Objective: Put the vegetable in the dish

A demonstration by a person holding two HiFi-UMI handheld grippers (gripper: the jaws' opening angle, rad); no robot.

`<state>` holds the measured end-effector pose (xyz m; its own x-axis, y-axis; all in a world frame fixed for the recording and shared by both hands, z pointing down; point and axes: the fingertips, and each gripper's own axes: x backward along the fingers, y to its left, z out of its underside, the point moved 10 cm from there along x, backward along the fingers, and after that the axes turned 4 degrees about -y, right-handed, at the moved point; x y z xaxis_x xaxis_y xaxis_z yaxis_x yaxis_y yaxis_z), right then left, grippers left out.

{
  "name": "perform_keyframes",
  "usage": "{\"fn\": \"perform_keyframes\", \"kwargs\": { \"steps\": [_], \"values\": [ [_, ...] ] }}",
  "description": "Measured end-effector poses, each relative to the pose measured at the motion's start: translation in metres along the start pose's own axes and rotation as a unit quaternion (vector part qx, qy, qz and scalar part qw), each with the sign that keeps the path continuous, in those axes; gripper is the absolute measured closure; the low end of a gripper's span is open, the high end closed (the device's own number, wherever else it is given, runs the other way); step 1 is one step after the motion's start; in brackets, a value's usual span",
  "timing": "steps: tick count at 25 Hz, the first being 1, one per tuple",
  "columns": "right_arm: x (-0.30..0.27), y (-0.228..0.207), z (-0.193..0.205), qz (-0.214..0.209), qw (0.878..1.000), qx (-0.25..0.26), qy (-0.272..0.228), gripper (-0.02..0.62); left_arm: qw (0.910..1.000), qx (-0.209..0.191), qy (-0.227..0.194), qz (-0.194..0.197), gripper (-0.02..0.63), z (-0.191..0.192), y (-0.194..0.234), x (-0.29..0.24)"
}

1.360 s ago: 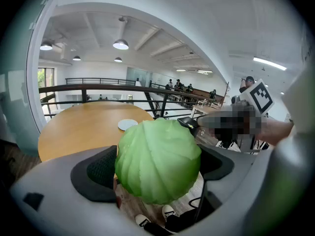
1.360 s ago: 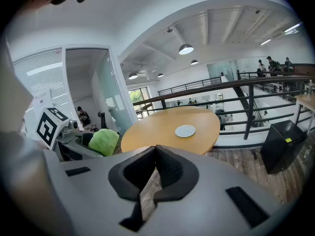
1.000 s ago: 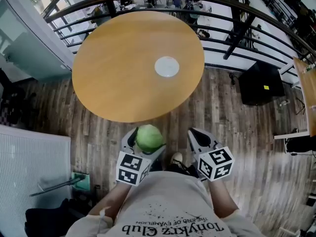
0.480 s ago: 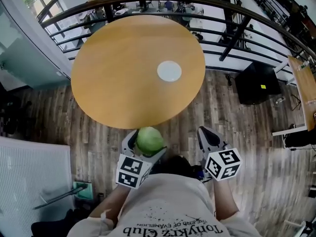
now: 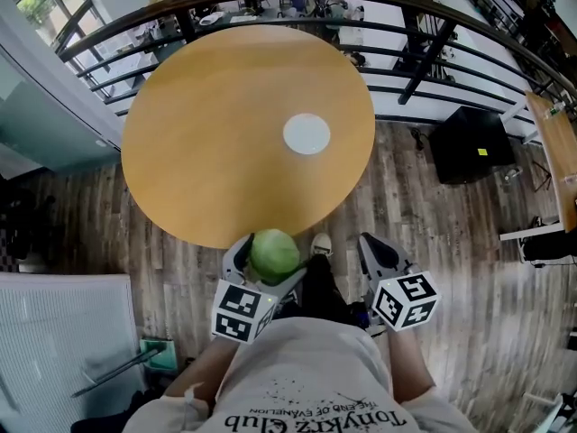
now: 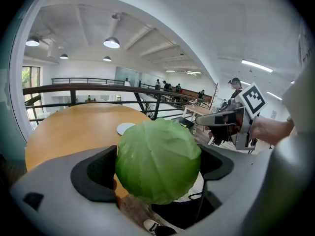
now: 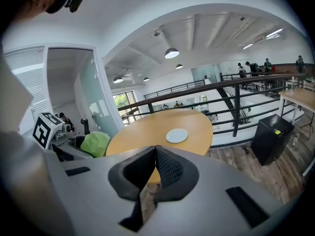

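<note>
In the right gripper view alone, right tongs [image 7: 155, 154] meet empty; left tongs [image 6: 158, 167] clamp cabbage [image 6: 157, 156].

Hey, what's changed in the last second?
The person moved closer to the round table: its near edge now reaches the cabbage, where floor showed between them before. The left gripper stays shut on the cabbage, the right gripper stays shut and empty, and the white dish sits unmoved on the table.

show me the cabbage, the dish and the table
cabbage [image 6: 157, 161], left gripper view, middle of the head
dish [image 5: 306, 134], head view, its centre
table [image 5: 207, 133], head view, bare wooden top
</note>
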<state>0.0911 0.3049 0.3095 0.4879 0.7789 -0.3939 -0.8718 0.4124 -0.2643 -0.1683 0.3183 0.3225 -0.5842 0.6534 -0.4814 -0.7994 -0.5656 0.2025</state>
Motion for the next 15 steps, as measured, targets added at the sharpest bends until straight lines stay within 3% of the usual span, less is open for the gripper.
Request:
{"fn": "perform_keyframes", "kwargs": {
  "steps": [15],
  "values": [
    [-0.105,-0.096,-0.089,-0.048,0.999,0.018,0.0,0.571,0.9991,0.011,-0.012,-0.04,0.112,-0.085,0.047,-0.102]
  ]
}}
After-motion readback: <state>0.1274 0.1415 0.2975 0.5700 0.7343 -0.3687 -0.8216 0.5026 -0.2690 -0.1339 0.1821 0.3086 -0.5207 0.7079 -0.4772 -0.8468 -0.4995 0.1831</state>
